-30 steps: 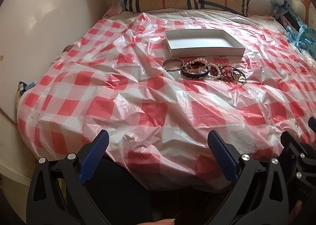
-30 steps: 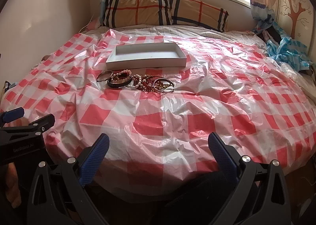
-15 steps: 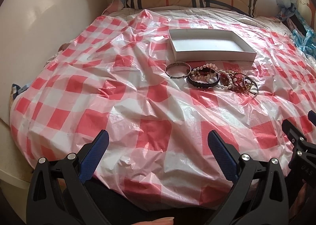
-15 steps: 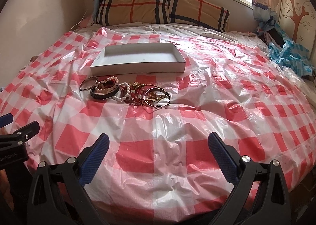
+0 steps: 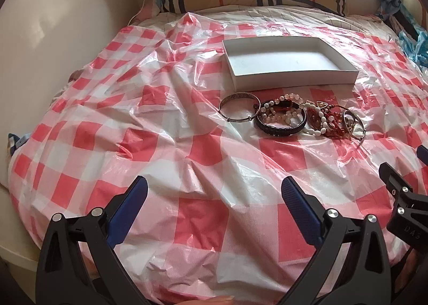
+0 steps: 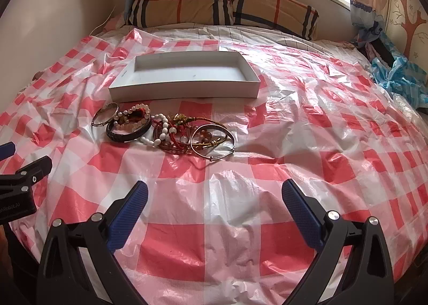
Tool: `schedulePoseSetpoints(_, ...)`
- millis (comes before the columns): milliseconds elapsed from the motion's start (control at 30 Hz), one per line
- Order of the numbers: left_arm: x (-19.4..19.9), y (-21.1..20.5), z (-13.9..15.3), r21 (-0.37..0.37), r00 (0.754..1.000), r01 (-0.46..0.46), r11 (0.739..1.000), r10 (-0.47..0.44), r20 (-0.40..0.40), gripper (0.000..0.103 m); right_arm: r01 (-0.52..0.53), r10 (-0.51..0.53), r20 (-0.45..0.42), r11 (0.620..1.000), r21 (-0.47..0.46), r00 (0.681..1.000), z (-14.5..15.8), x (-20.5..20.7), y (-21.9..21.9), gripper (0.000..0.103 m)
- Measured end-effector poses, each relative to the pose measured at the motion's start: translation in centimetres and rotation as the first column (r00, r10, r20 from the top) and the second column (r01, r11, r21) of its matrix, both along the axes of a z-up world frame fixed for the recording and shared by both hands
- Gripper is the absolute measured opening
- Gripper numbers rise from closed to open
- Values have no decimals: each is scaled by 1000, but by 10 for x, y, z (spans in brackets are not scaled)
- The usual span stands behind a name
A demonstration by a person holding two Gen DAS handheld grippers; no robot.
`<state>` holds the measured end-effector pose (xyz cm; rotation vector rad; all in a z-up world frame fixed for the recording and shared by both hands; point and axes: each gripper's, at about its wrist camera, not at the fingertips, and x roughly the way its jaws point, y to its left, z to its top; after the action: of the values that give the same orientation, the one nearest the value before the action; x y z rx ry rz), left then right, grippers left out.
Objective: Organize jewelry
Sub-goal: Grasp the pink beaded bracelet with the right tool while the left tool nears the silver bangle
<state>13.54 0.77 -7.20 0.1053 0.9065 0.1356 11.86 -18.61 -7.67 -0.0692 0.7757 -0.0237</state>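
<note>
A pile of jewelry [image 5: 294, 115] lies on a red and white checked plastic sheet over a bed: a silver bangle [image 5: 239, 110] at its left, a dark bracelet [image 5: 281, 128], bead strands and a second silver bangle [image 6: 214, 144] at its right. It also shows in the right wrist view [image 6: 163, 128]. A shallow empty white box [image 5: 289, 64] sits just behind the pile, also in the right wrist view [image 6: 184, 77]. My left gripper [image 5: 214, 198] and right gripper [image 6: 214, 198] are both open and empty, short of the pile, hovering over the sheet.
Plaid pillows [image 6: 214, 2] lie at the head of the bed under a window. A wall [image 5: 40, 37] runs along the left side. Blue crumpled plastic [image 6: 398, 75] lies at the right edge. The sheet [image 6: 321, 117] is wrinkled.
Both grippers have moved forward over the bed toward the jewelry; the pile and box look larger and closer. Both stay open. Nothing on the bed has moved.
</note>
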Motion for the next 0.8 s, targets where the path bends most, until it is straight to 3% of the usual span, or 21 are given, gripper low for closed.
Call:
schedulePoseSetpoints(467, 9, 2, -16, -33, 1000, 21, 999, -21, -13, 97, -18, 17, 50, 1000, 16, 999, 4, 1, 3, 96)
schedulePoseSetpoints(700, 27, 6, -21, -66, 998, 50, 997, -52, -42, 96, -11, 12, 42, 1000, -28, 999, 13, 35, -2, 96)
schedulePoseSetpoints(800, 41, 7, -11, -104, 997, 70, 992, -72, -14, 96, -7, 8, 17, 999, -37, 1000, 14, 59, -9, 96)
